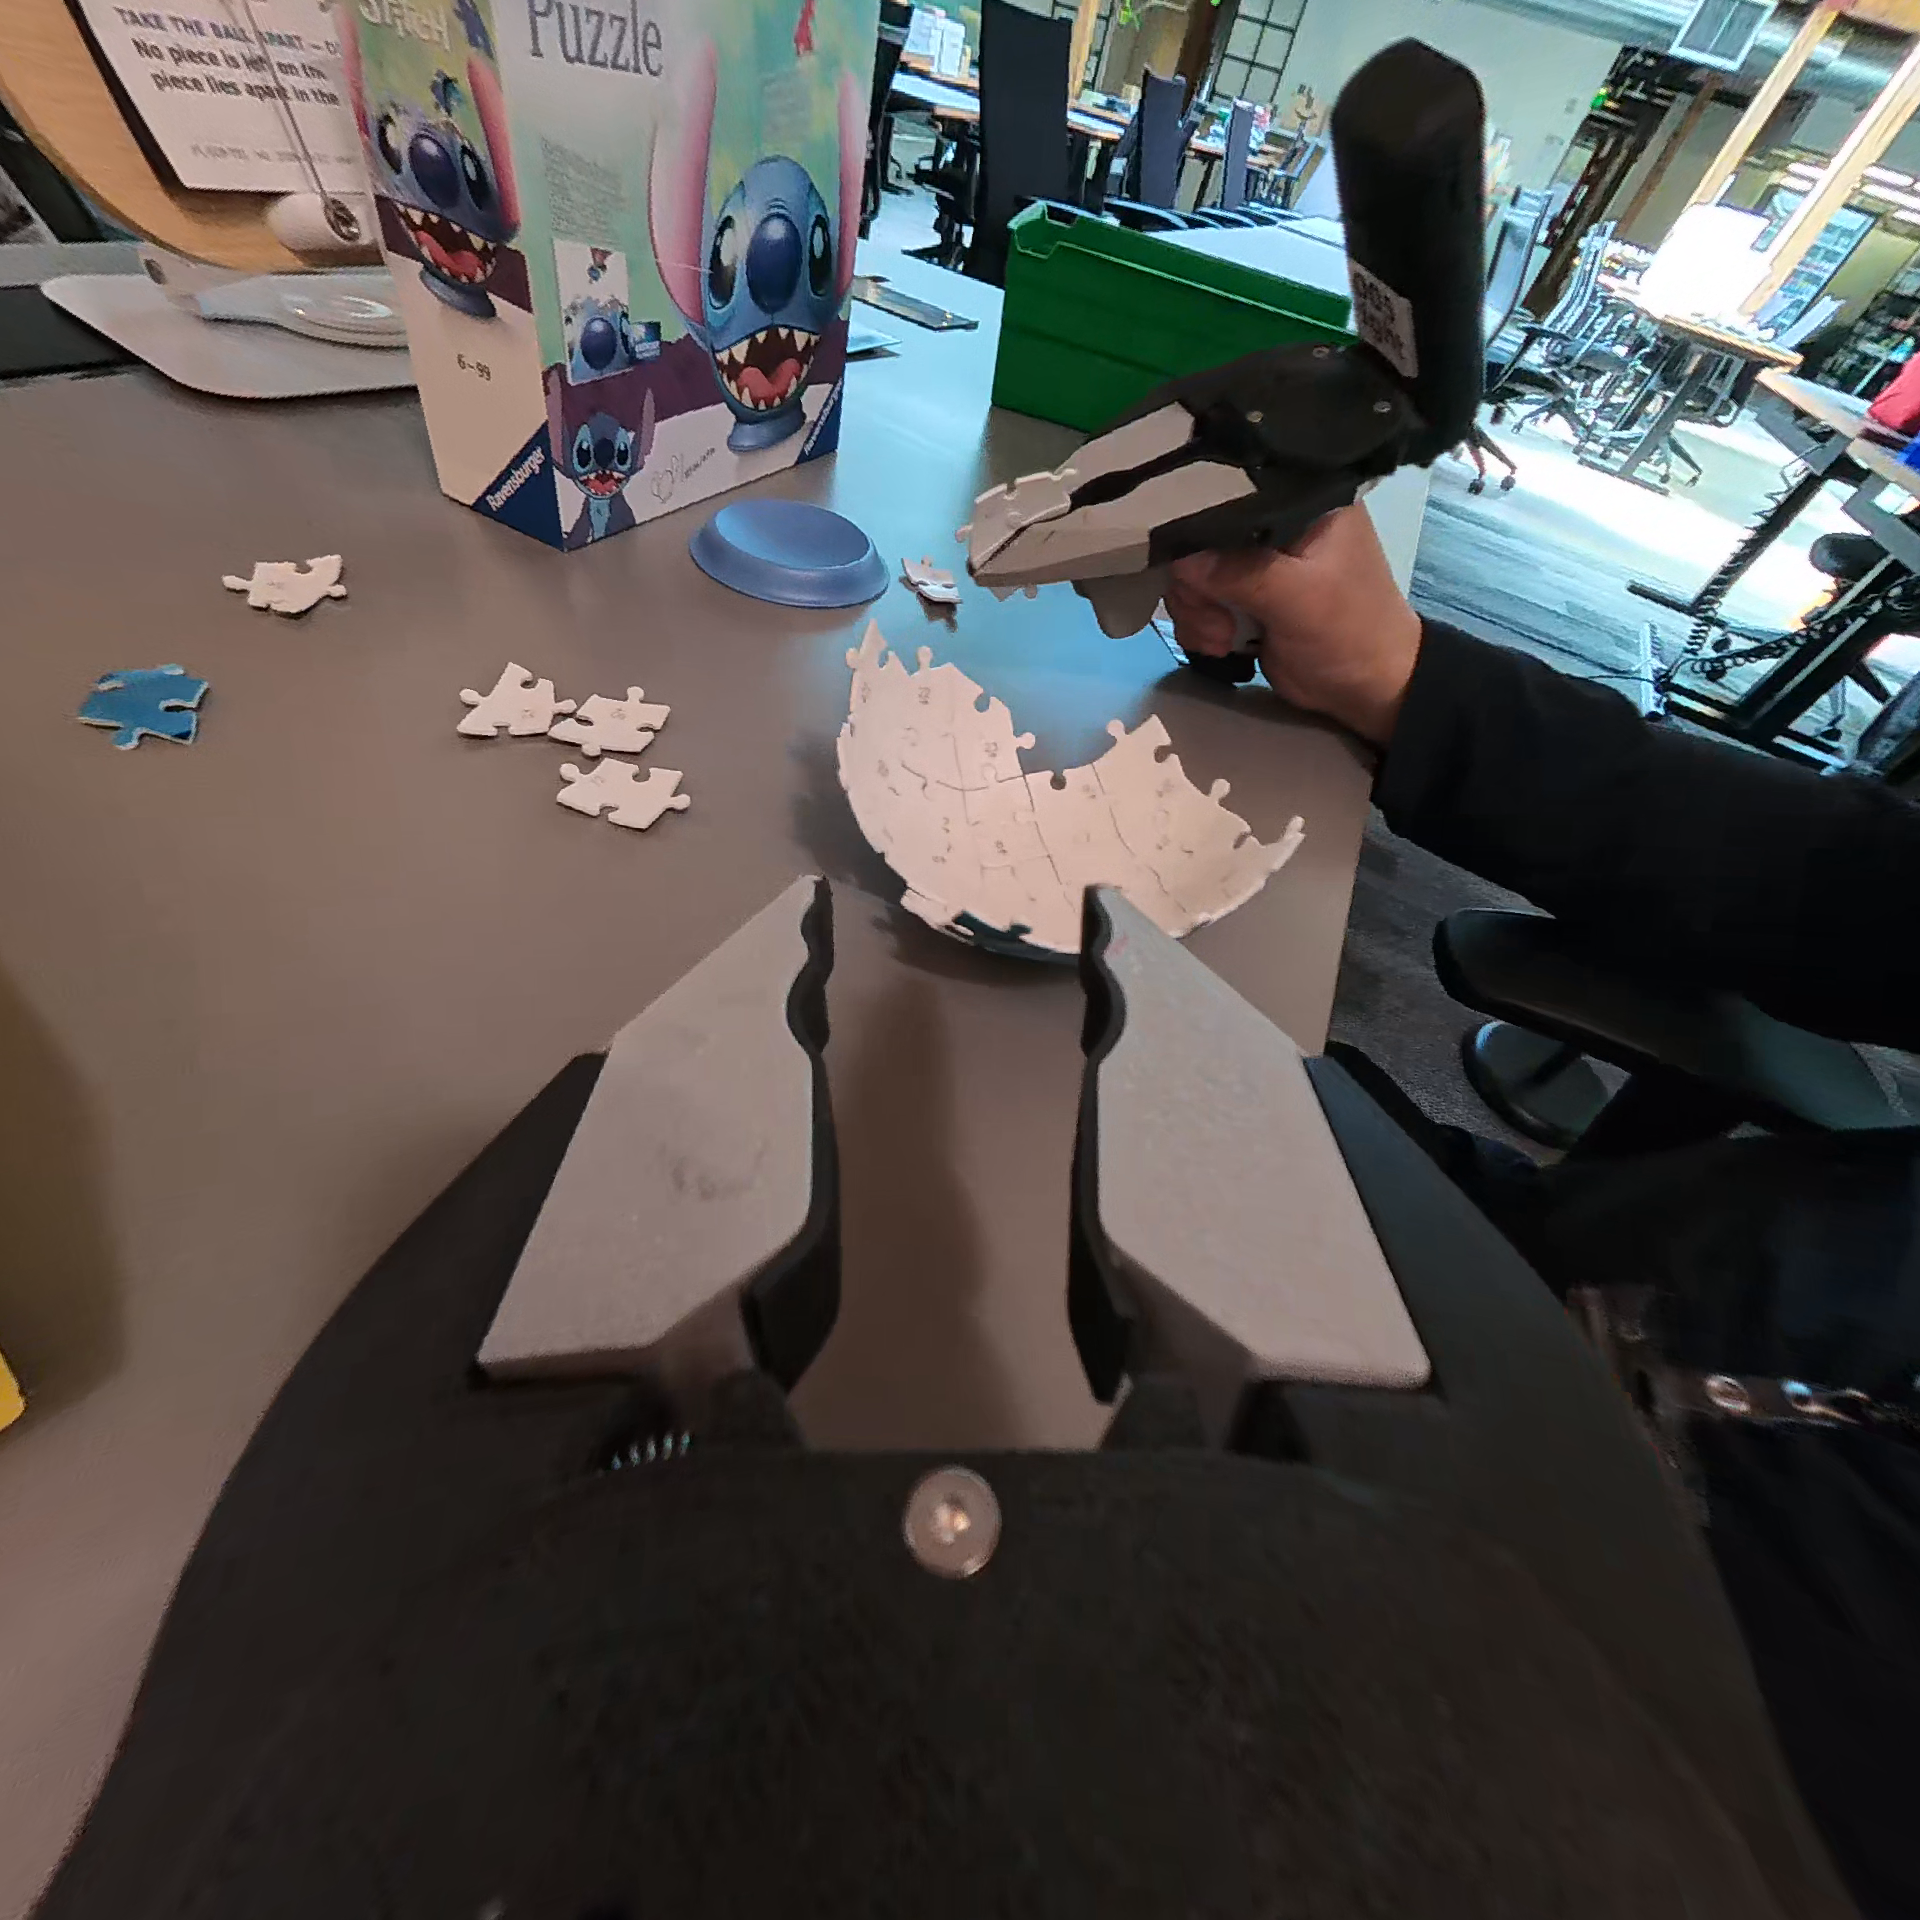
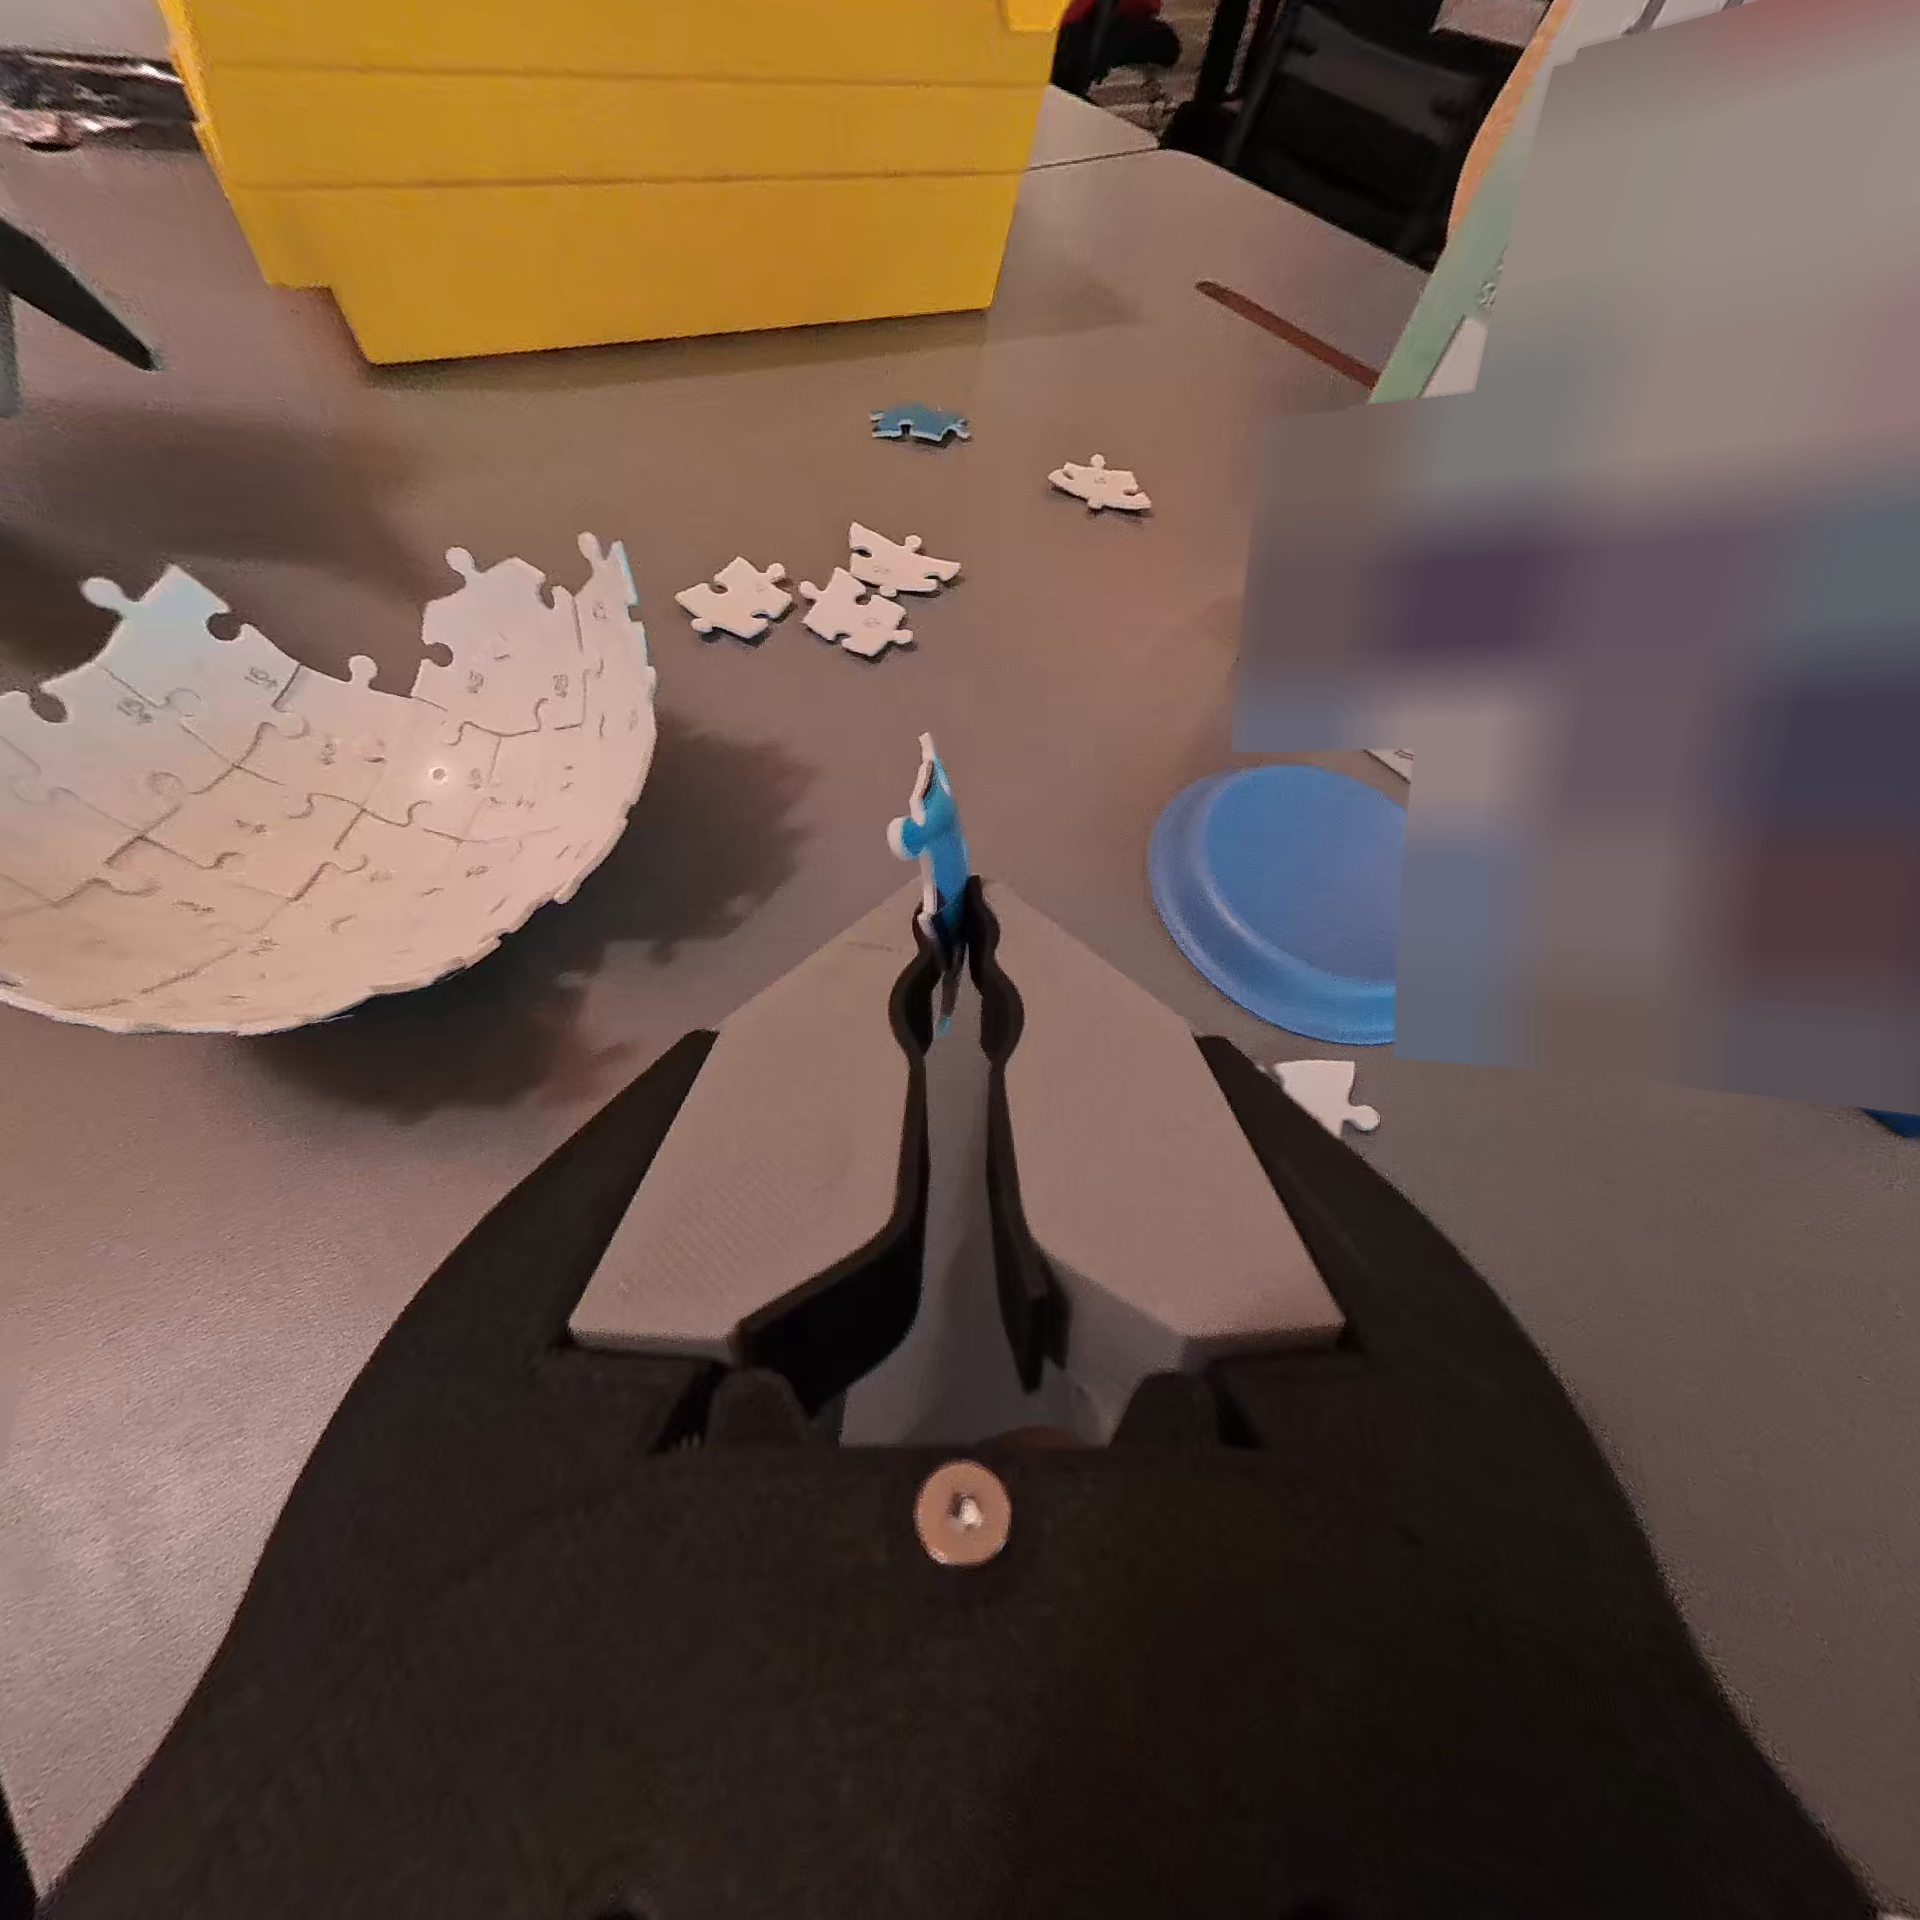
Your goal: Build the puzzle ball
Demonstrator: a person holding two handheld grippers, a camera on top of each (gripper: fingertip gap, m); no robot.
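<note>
Left wrist view: the left gripper point(image 1: 951, 914) hovers low over a grey table point(image 1: 312, 987), its fingers point(image 1: 727, 1091) released and empty. Just beyond their tips sits the shell point(image 1: 1023, 821), a half-built bowl of joined pieces, white inside, near the table's right edge. Past it the right gripper point(image 1: 1013, 535), held by a hand point(image 1: 1299, 623), is raised above the table with a piece point(image 1: 1006, 509) clamped at its tips. Loose pieces point(image 1: 582, 743) lie to the left, a blue stand point(image 1: 790, 551) and the puzzle box point(image 1: 623, 260) stand behind, and a green bin point(image 1: 1143, 312) lies farther back.

Right wrist view: the right gripper point(image 2: 945, 935) fingers point(image 2: 810, 1164) are clenched on the piece point(image 2: 935, 821), which stands on edge, blue face to the right. The shell point(image 2: 312, 790) lies to the left, apart from it. The stand point(image 2: 1278, 894) is at right, loose pieces point(image 2: 831, 597) ahead, a yellow bin point(image 2: 623, 177) behind.

Risks, as a judgement: the shell rests unheld on its curved base, so pressing the piece in may tip or slide it towards the edge, or pop joints apart. The piece is pinched near one end and could twist.

Only the left view shows the free gripper, the hand and the table edge; only the right shows the piece's blue face and the grip.
</note>
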